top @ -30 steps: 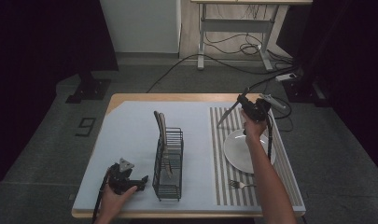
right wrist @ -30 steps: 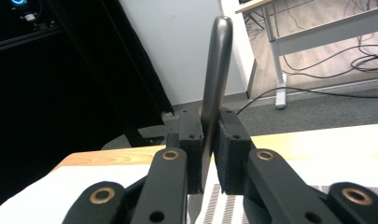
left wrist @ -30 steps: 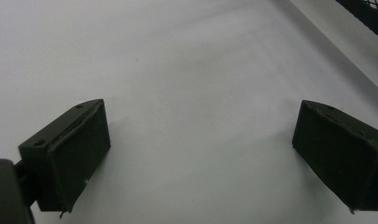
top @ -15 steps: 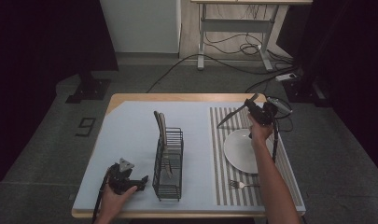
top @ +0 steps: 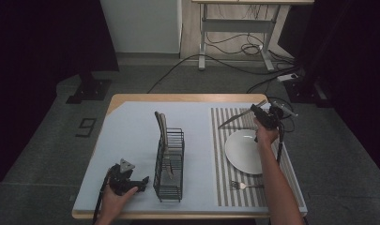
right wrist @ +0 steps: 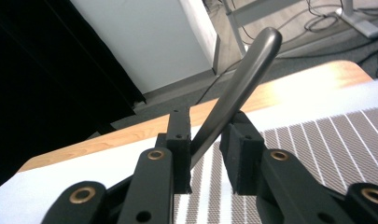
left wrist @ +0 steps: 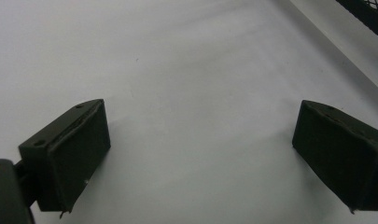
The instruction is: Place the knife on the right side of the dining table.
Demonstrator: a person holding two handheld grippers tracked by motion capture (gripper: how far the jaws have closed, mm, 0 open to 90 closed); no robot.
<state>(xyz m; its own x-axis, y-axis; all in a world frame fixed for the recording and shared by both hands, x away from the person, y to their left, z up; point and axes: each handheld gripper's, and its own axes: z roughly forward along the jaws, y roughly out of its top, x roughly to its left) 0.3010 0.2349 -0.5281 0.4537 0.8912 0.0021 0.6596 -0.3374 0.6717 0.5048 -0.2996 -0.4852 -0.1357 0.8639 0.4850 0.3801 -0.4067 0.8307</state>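
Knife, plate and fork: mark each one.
knife (right wrist: 233, 95), right gripper view, on its handle.
plate (top: 244, 151), high view, on its bare middle.
fork (top: 246, 185), high view, on its handle.

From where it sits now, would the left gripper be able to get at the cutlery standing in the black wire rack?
Probably yes. The left gripper rests open on the mat right beside the wire rack, with nothing between them. The cutlery handles stick up above the rack's rim, so it would likely have to lift and come in from above.

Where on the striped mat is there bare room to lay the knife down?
Free: the striped mat strip left of the plate, and beyond the plate. Crowded: the near end, where the fork lies. The right gripper has the knife between its jaws.
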